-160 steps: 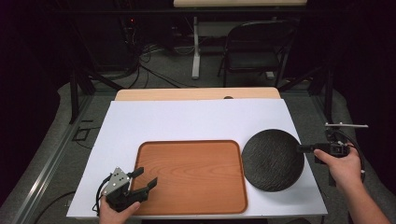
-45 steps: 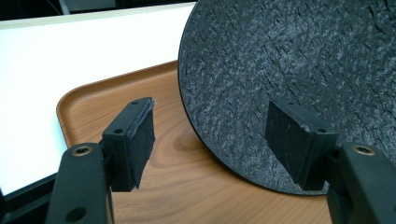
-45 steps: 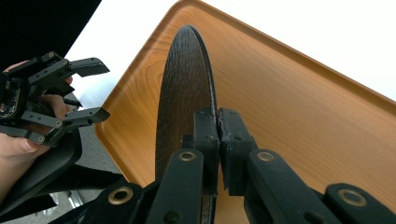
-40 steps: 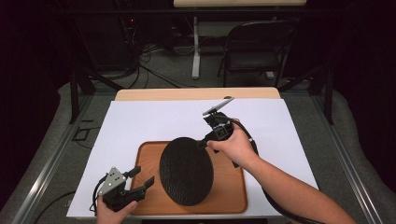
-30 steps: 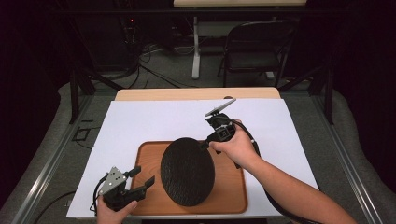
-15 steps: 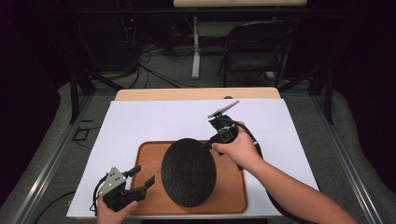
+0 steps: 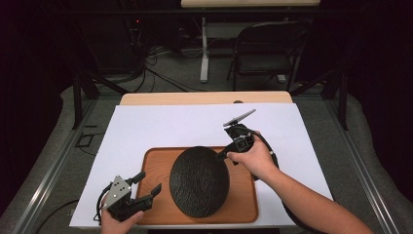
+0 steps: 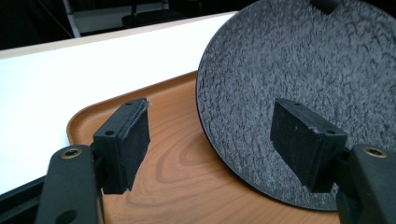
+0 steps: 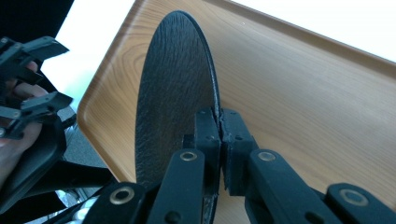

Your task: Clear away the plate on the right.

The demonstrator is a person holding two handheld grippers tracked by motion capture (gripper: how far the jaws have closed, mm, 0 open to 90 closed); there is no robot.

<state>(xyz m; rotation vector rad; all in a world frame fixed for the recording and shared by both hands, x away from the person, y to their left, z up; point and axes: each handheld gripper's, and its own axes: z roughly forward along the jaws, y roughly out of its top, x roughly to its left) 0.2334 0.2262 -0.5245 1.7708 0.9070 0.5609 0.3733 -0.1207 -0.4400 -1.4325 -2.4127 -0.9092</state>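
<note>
Black textured plate [image 7: 199, 181] over the wooden tray [image 7: 243, 204], which sits on the white-covered worktop [image 7: 170, 126]. Right tongs [image 7: 222, 156] clamped on the plate's rim at its upper right edge; jaws closed tight on the rim. Left tongs [image 7: 148, 184] at the tray's left edge, jaws spread wide, gripping nothing, plate just beyond them.

Right gripper view: plate [image 9: 173, 107] edge-on, tilted up off the tray [image 9: 299, 88], rim pinched between the pads. The high view cannot show that tilt. Left gripper view: plate's rough face [image 8: 299, 84] past the open pads [image 8: 128, 140], wood grain [image 8: 187, 177] beneath.
</note>
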